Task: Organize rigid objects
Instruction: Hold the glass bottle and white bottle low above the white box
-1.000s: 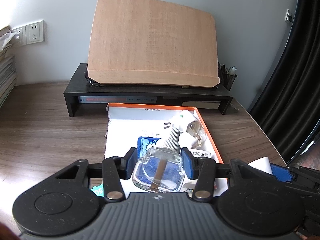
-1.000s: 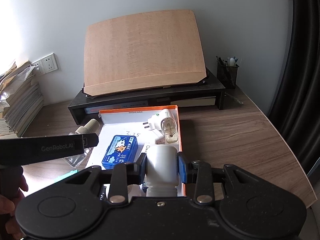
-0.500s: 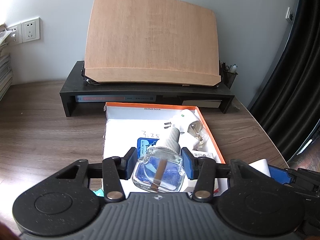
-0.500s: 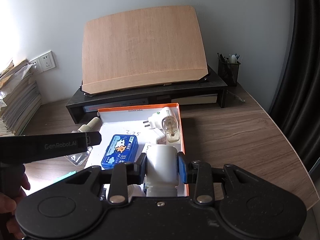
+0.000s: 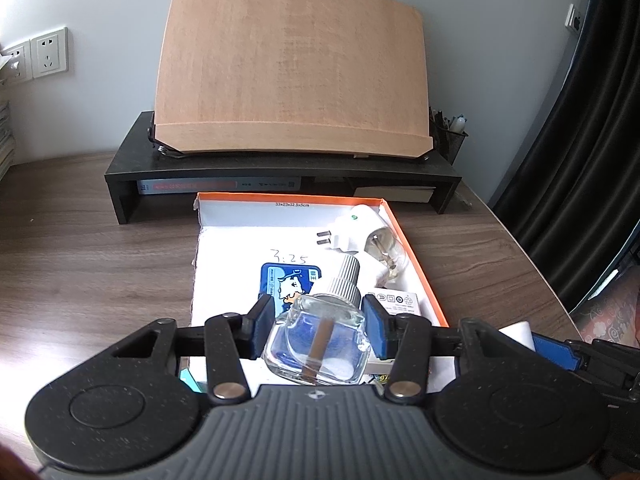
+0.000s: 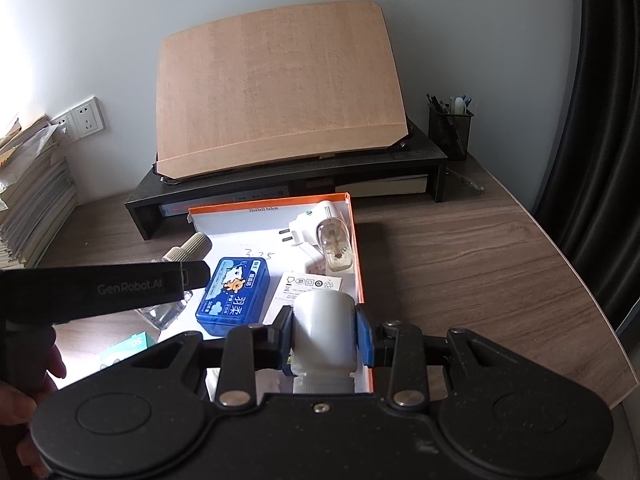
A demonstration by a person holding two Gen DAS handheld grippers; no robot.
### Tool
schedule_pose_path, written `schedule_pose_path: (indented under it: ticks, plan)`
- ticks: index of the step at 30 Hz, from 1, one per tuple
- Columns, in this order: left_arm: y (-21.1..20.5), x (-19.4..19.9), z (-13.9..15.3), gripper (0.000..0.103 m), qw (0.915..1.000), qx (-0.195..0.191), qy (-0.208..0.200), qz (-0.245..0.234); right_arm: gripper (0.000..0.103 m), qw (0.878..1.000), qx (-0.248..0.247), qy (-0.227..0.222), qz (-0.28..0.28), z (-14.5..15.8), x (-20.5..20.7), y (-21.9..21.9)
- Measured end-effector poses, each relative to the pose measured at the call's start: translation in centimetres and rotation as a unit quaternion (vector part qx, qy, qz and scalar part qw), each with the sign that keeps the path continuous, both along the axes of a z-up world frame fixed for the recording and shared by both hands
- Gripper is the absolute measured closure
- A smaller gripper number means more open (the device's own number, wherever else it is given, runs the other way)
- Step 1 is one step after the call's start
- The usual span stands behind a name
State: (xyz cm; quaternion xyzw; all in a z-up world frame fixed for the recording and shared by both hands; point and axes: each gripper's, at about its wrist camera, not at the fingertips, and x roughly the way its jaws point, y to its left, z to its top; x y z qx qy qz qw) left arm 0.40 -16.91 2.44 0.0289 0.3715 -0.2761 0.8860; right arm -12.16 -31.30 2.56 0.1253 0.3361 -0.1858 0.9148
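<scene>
Counted: one tray (image 6: 362, 280); one glass bottle (image 5: 318, 340); one white bottle (image 6: 324, 330); one blue case (image 6: 234, 296); one plug-in light (image 6: 320, 226); two grippers, left (image 5: 318, 330) and right (image 6: 324, 334).

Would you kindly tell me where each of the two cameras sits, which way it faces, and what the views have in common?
Left wrist: sits on the left gripper, looks forward over the glass bottle it holds toward the orange box; its fingers show, and the right gripper at the right edge.
Right wrist: sits on the right gripper, which clamps the white bottle, facing the same way; the left gripper's body and the person's hand show at left.
Shared: box, blue case, plug-in light, wooden board.
</scene>
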Motion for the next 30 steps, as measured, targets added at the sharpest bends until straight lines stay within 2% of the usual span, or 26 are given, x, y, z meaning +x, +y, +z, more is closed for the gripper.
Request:
schedule_pose_path:
  ticks: [30]
  plan:
    - [-0.68, 0.32, -0.92, 0.055, 0.9999, 0.01, 0.011, -0.002, 0.063, 1.0, 0.014, 0.021, 0.007, -0.98, 0.16, -0.66]
